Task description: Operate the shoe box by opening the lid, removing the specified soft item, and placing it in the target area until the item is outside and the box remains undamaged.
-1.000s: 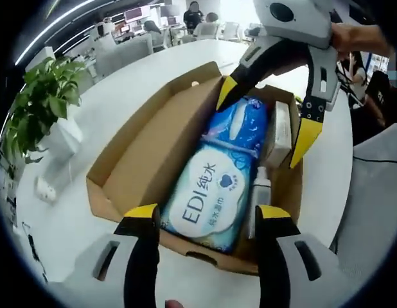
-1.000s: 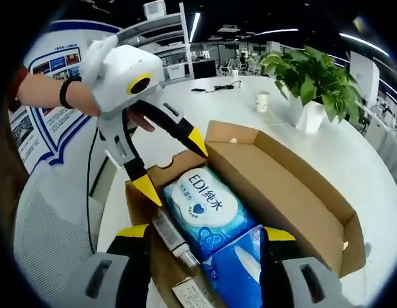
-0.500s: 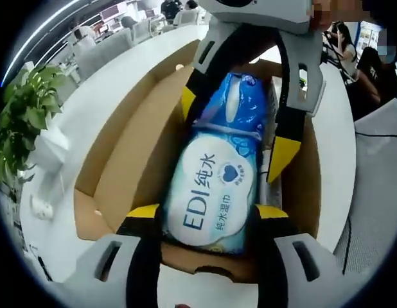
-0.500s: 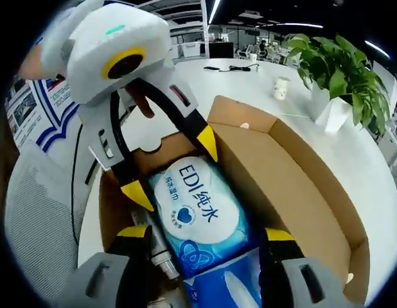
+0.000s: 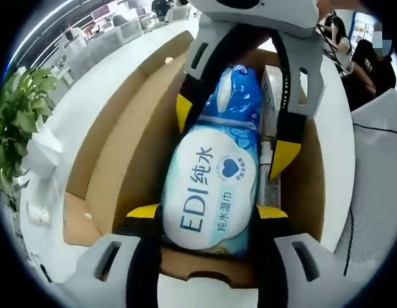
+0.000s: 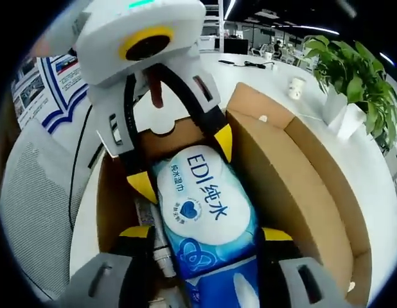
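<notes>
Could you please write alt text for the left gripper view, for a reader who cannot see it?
A wipes pack lies in an open cardboard box on a white table, with the left gripper open, a jaw at each side of its near end. The right gripper reaches in from the far end, open, straddling the pack. A plant stands at left.

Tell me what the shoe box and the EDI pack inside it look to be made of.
The shoe box looks like plain brown cardboard, matte, with raw cut edges and folded flaps. The EDI pack looks like soft glossy plastic film: it bulges, creases and catches highlights, with a printed label, likely a wet-wipe pouch.
</notes>
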### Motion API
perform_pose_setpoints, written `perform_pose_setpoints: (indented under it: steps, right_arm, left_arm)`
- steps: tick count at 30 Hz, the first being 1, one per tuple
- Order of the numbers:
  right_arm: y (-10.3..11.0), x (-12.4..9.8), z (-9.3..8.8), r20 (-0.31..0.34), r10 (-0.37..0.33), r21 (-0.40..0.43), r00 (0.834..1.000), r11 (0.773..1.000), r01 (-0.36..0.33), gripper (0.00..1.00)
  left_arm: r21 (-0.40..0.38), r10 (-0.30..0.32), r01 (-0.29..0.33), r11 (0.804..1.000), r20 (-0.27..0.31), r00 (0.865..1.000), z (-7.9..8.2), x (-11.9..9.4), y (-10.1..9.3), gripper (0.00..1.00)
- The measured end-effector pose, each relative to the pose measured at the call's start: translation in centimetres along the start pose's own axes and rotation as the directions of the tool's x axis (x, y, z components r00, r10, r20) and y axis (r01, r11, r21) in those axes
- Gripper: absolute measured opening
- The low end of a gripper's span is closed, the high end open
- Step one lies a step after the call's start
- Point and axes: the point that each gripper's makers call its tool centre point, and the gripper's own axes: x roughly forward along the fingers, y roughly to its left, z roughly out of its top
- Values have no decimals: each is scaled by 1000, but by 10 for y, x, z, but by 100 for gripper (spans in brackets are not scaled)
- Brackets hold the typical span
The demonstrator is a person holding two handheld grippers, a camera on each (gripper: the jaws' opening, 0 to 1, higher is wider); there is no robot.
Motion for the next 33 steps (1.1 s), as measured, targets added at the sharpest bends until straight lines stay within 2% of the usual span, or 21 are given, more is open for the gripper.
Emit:
perform_pose_setpoints:
  steps: [2,4,9,12,20,24,33]
  right_arm:
    - [-6,2,0,-3,-6,2,1000,1000,6,56]
    - [-8,7,-1,-18,0,6,1000,1000,0,60]
    - [-9,18,-6,-86,-9,-124,996,992,-2,62]
    - [-4,18,-6,-86,6,-124,996,992,-17,64]
    - [-2,23,-12,-117,11,-211,993,977,-36,63]
    - [-2,29,-17,-136,-5,-282,991,959,-34,64]
    - [0,32,-16,-129,15,-283,992,958,-51,65]
  left_arm:
    - [26,-4,4,1000,-5,1000,1,1,1,57]
    - [56,-9,10,998,-19,1000,1,5,1,57]
    - [109,-32,36,993,-44,999,2,14,1,59]
    - [132,-42,48,990,-47,998,2,17,-1,61]
    - [133,-77,77,988,-6,997,3,28,-1,64]
    - [164,-91,89,982,5,996,1,41,-4,68]
    - [179,-89,84,980,20,996,3,38,-7,68]
